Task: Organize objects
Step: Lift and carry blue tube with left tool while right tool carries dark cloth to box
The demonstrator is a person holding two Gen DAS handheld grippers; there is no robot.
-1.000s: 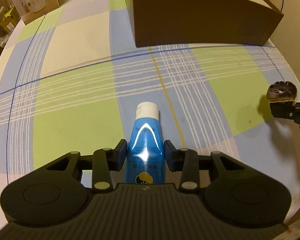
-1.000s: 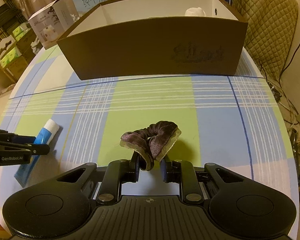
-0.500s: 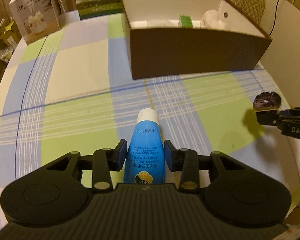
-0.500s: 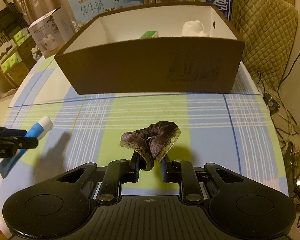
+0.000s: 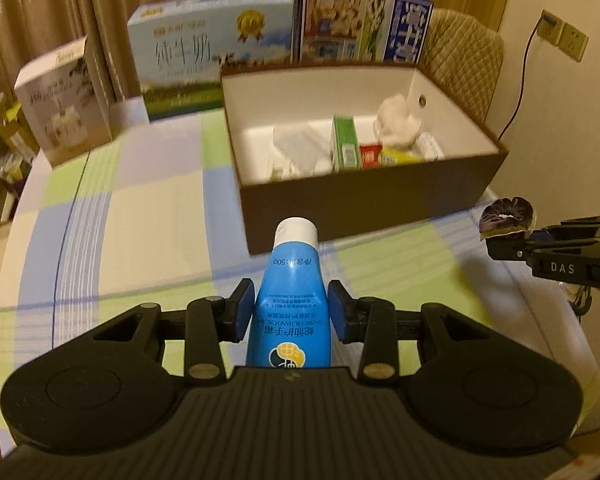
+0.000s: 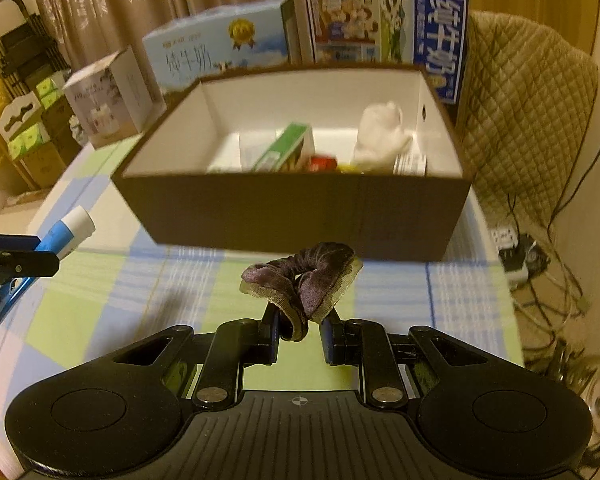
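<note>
Risk: left gripper [image 5: 291, 314] clenched on blue tube [image 5: 290, 300] and right gripper [image 6: 299, 334] pinching purple scrunchie [image 6: 304, 276] hang above tabletop [image 5: 148, 216], brown box [image 6: 300, 216] at 12 o'clock; low carry could clip its near wall, loose scrunchie may slip.

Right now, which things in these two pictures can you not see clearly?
- Left wrist view: the lower end of the blue tube is hidden by the left gripper.
- Right wrist view: items in the brown box are blurred and partly hidden by its front wall.
- Right wrist view: the pinched part of the purple scrunchie is hidden by the right gripper fingers.
</note>
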